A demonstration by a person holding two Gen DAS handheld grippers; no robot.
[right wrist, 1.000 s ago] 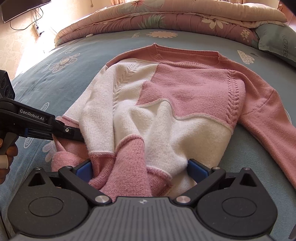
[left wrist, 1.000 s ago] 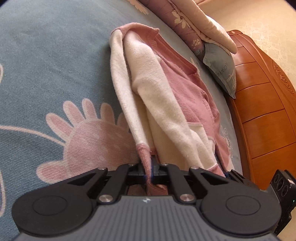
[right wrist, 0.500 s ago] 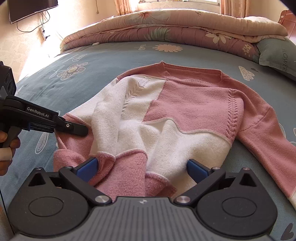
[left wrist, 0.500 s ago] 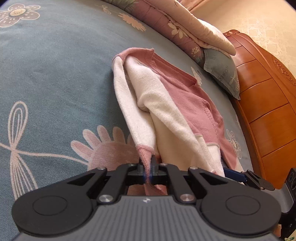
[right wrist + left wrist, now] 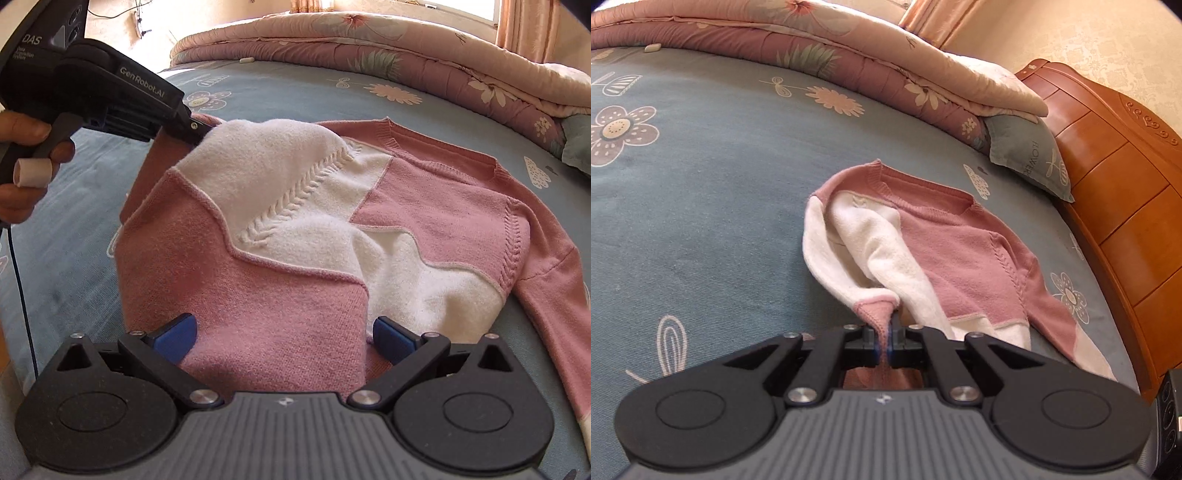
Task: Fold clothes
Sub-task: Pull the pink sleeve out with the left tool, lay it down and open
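Observation:
A pink and white knit sweater (image 5: 964,258) lies on the blue-grey bedsheet (image 5: 701,221), neckline towards the far quilt. My left gripper (image 5: 886,334) is shut on the pink cuff of its white sleeve and holds it off the bed. In the right wrist view the left gripper (image 5: 197,133) hangs at upper left with a hand on its grip, and the sweater (image 5: 424,206) rises towards it like a tent. My right gripper (image 5: 282,334) stands wide open at the hem. Pink cloth fills the gap between its blue pads (image 5: 173,338).
A folded floral quilt (image 5: 849,48) runs along the bed's far side, with a grey-green pillow (image 5: 1027,155) beside it. A wooden headboard (image 5: 1119,206) borders the bed on the right. The sweater's other sleeve (image 5: 554,280) trails off right across the sheet.
My left gripper has risen with the cuff, pulling the sweater's left side up off the bed. The right gripper has shifted slightly and kept its jaws wide.

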